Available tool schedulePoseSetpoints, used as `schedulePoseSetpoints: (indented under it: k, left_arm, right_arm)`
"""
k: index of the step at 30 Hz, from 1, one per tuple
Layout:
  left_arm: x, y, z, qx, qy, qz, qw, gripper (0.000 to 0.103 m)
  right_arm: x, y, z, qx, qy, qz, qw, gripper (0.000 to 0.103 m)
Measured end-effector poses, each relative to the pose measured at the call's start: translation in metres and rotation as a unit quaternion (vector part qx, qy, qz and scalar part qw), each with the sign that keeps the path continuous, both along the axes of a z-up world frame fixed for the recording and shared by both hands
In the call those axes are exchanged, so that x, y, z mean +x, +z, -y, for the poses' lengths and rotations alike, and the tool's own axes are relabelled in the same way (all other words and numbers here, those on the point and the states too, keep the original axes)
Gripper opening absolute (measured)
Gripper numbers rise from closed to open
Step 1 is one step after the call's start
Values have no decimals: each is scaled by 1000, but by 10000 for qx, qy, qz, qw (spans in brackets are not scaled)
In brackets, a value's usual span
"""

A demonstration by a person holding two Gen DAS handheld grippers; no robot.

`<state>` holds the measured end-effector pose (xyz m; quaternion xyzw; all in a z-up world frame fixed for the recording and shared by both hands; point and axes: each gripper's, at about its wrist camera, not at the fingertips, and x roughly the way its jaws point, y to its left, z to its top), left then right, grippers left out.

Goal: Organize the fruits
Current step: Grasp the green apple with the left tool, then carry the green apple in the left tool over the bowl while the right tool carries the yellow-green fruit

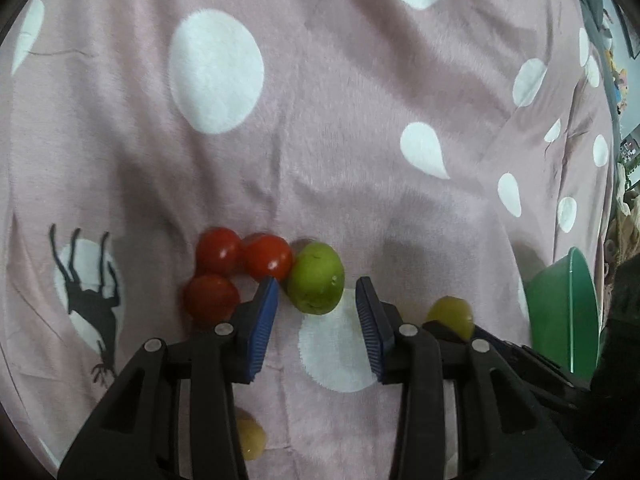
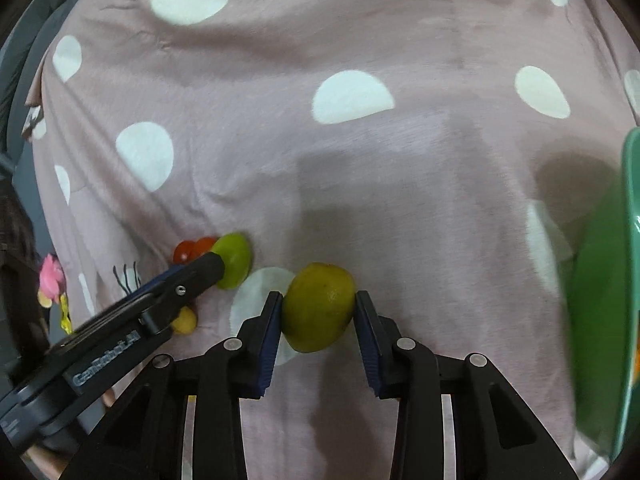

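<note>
My left gripper (image 1: pixel 317 303) is open, its jaws either side of a green apple-like fruit (image 1: pixel 316 278) that lies on the pink spotted blanket. Three red tomatoes (image 1: pixel 244 258) sit just left of it. My right gripper (image 2: pixel 318 312) is shut on a yellow-green lemon (image 2: pixel 319 307); that lemon also shows in the left wrist view (image 1: pixel 451 315). The left gripper's finger (image 2: pixel 192 280) appears in the right wrist view against the green fruit (image 2: pixel 234 258). A small yellow fruit (image 1: pixel 250 438) lies under the left gripper; it also shows in the right wrist view (image 2: pixel 185 320).
A green bowl (image 1: pixel 568 312) stands at the right; its rim fills the right edge of the right wrist view (image 2: pixel 600 300). The pink blanket (image 1: pixel 320 120) with white spots covers the whole surface. A pink toy (image 2: pixel 52 276) lies at the far left.
</note>
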<state>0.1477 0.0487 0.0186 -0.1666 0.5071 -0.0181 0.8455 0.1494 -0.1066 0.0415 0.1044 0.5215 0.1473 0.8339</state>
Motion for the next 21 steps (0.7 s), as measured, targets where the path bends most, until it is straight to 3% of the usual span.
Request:
schedulePoseSetpoints:
  k: [3,10,21]
  left_arm:
    - [4,-8,2,65,12,-48,10000,39]
    - [13,-21,3,-108,145,-61,9998,33]
    - [-16,9,11,91,164,347,9992,33]
  right_arm:
    - [-4,2,15,48,-55,-50,10000,38]
    - [9,0,4,55,-43,-58,10000,38]
    - [-4,13,7,80,-137,182,9997,38]
